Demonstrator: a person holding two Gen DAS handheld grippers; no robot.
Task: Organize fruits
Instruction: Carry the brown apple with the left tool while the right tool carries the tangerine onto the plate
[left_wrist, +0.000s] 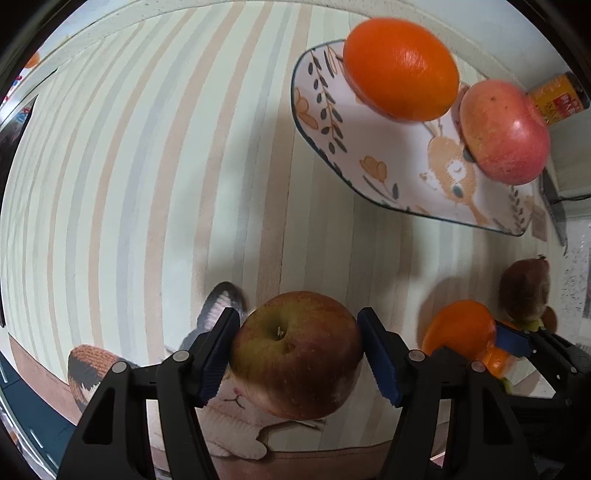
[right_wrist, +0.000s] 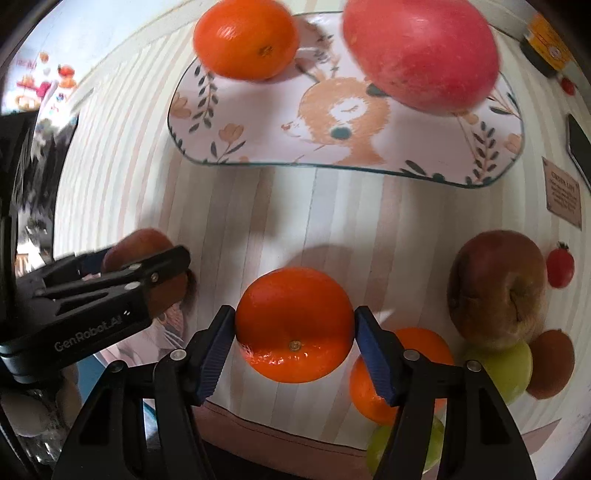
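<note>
- The left gripper (left_wrist: 299, 354), black with ribbed blue pads and "GenRobot.AI" printed in white on its body, clamps a red-green apple (left_wrist: 295, 354), stem dimple up, at the near left of the striped cloth (left_wrist: 147, 166).
- A knitted cat figure (left_wrist: 229, 417) shows on the cloth under that apple.
- In the middle, the right gripper (right_wrist: 295, 332) closes its pads on a glossy, dimpled orange (right_wrist: 295, 325) sitting near the cloth's front edge.
- Farther off lies a rounded rectangular plate (right_wrist: 258, 147) printed with a deer and leaves; a second orange (right_wrist: 245, 38) sits at its left end, a smooth pink-red apple (right_wrist: 421, 55) at its right.
- To the near right cluster a brownish apple (right_wrist: 495, 288), another orange (right_wrist: 417, 343), green fruit (right_wrist: 506, 369) and a cherry tomato (right_wrist: 560, 267).
- Far right, a brown tag (right_wrist: 563, 195) carries writing too small to read.
</note>
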